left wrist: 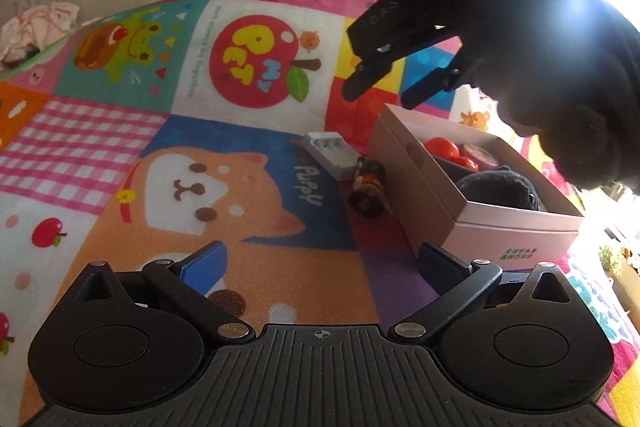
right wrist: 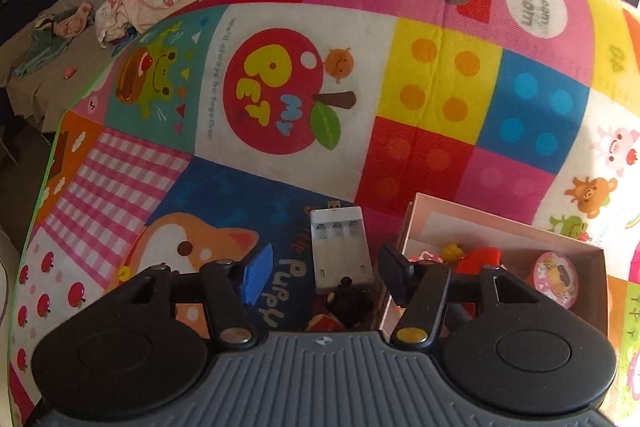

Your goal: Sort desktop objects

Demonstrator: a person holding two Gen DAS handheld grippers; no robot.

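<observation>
Right gripper [right wrist: 324, 269] hangs partly open and empty above the mat [right wrist: 280, 187]; white battery charger [right wrist: 342, 247] lies flat between its fingers, small dark figurine [right wrist: 350, 307] touching the charger's near end. Pink box [right wrist: 500, 227] sits just right of both, already holding red and dark toys, its wall beside the right finger. Left gripper [left wrist: 320, 267] wide open, empty, charger and figurine ahead.

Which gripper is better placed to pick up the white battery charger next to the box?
Probably the right. The right gripper is open with the white battery charger lying between its fingers just ahead. The left gripper sits farther back, aimed at bare mat beside the box.
</observation>
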